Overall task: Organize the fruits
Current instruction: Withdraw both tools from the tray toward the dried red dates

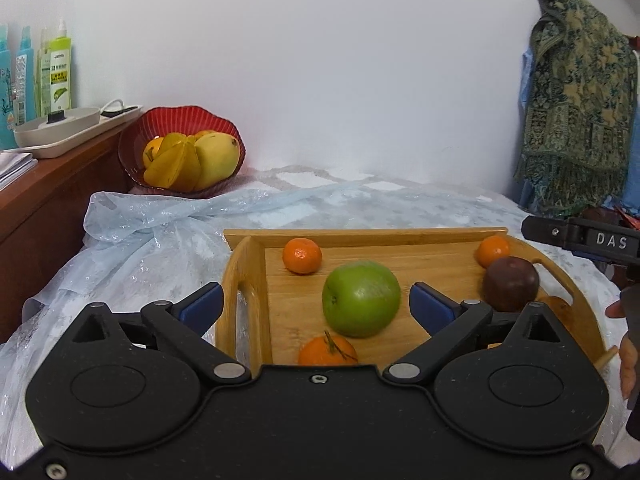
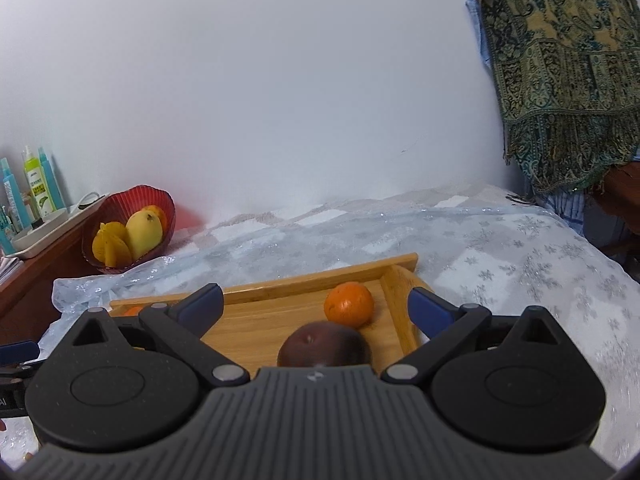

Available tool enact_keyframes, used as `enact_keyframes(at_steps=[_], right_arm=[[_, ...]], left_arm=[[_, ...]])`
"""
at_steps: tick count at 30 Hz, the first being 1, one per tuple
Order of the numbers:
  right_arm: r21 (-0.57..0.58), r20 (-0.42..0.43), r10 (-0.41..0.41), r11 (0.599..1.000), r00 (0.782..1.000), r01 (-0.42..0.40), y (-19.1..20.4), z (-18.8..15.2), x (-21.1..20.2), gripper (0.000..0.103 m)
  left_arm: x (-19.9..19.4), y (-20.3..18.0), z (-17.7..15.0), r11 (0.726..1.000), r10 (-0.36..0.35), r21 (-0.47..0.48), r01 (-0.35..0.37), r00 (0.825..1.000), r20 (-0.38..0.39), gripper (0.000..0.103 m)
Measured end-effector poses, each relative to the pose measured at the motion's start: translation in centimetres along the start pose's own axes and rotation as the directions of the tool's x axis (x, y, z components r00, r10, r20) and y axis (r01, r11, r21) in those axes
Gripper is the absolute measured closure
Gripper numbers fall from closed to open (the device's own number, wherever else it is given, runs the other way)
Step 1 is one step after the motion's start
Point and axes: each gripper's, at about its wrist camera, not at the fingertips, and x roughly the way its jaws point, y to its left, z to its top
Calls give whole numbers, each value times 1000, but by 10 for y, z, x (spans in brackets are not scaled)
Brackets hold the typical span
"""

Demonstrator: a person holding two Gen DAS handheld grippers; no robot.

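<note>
Shallow bamboo tray with raised rim and cut-out handles [image 1: 404,233] is lying on a pale blue snowflake-patterned cloth [image 1: 160,232] spread over the bed. Tray is holding: one large green apple [image 1: 361,298] near the middle; a small orange tangerine [image 1: 302,255] at the far left; a second tangerine [image 1: 493,251] at the far right corner; a stemmed tangerine [image 1: 328,350] at the near edge; a dark purple round fruit [image 1: 511,283] on the right side, just in front of the far-right tangerine, seemingly touching it.

Red ribbed glass bowl [image 1: 182,118] is sitting far left against the wall, beside a wooden cabinet [image 1: 48,200]. It is holding a yellow mango [image 1: 216,158], a yellow starfruit [image 1: 174,164] and an orange fruit behind them.

Left gripper [image 1: 316,304] is hovering over the tray's near edge, tongs spread wide, gripping nothing; the green apple is sitting between and beyond the tips. Right gripper [image 2: 316,308] is hovering over the tray's right end, tongs likewise spread, empty, purple fruit directly below.
</note>
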Motion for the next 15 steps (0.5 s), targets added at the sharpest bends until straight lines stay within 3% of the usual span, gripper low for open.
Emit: enact_keyframes(at_steps=[10,15], right_arm=[[-65,71,-40,997,997,45,12,-32,-37,0],[-62,90,-34,997,995,40,13,-53,-56,0]], left_arm=[[-43,-1,-36,1000,-23,-11,23,998,58,2],[-63,-2,-64,1000,16,-13,-14,995,94,1]])
